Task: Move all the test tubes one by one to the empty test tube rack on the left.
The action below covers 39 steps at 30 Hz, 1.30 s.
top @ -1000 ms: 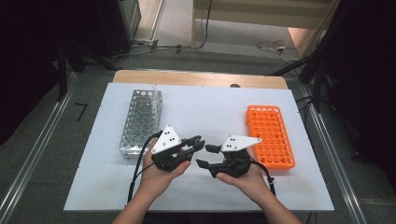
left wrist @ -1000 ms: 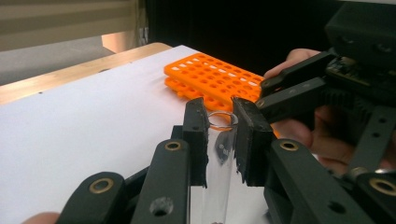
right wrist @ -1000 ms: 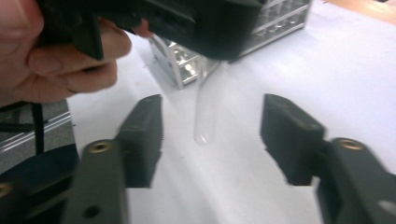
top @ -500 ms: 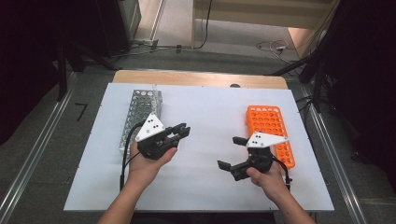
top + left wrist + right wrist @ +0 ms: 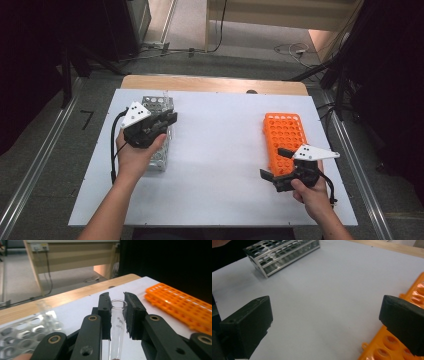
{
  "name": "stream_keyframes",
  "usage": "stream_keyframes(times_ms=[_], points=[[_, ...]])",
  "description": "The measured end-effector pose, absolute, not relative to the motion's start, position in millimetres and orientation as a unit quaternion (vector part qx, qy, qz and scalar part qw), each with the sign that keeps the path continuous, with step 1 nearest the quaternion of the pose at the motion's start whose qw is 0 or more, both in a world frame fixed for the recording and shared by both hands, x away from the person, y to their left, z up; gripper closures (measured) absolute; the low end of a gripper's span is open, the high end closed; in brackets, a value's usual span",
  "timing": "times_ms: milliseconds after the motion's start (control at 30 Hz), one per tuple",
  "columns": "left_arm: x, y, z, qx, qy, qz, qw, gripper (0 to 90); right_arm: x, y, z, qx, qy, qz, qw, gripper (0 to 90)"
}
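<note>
My left tool is clamped on a clear glass tube; in the left gripper view the tube stands upright between the two black pads, its open rim poking just above them. From the high view that tool hangs over the metal rack, which sits on the left part of the white desk. I can't tell from here whether the tube's lower end touches the rack, since hand and tool hide it. In the left gripper view the rack is a blurred patch low on the left, with what looks like another clear tube standing in it.

My right tool is spread wide with nothing between the pads. Its jaws have just been opening. In the right gripper view the two pads sit at the far edges of the frame with bare desk between them. This tool hangs just beside the near end of the orange rack, on the right part of the desk. The orange rack edges in at the right of the right gripper view; the metal rack lies far off at the top left.

The two hands are well apart.
</note>
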<state>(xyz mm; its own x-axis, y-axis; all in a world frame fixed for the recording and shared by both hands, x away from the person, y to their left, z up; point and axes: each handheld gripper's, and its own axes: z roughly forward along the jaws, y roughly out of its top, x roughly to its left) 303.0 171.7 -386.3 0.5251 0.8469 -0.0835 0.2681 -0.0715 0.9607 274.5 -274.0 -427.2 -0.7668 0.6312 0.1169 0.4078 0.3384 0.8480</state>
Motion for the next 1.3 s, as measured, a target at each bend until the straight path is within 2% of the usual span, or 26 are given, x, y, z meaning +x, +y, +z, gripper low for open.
stream_keyframes(times_ms=[333, 667, 1300], points=[[333.8, 192.2, -399.8, 0.657, 0.446, 0.289, 0.535, 75.1, 271.7, -305.7, -437.7, 0.349, 0.807, 0.459, 0.129, 0.0], [349.9, 193.6, -410.8, 0.645, 0.462, 0.31, 0.524, 75.1, 272.0, -308.9, -437.8, 0.349, 0.805, 0.462, 0.128, 0.0], [350.5, 192.0, -424.4, 0.68, 0.491, 0.262, 0.478, 73.7, 275.3, -312.4, -440.6, 0.357, 0.803, 0.458, 0.131, 0.0]])
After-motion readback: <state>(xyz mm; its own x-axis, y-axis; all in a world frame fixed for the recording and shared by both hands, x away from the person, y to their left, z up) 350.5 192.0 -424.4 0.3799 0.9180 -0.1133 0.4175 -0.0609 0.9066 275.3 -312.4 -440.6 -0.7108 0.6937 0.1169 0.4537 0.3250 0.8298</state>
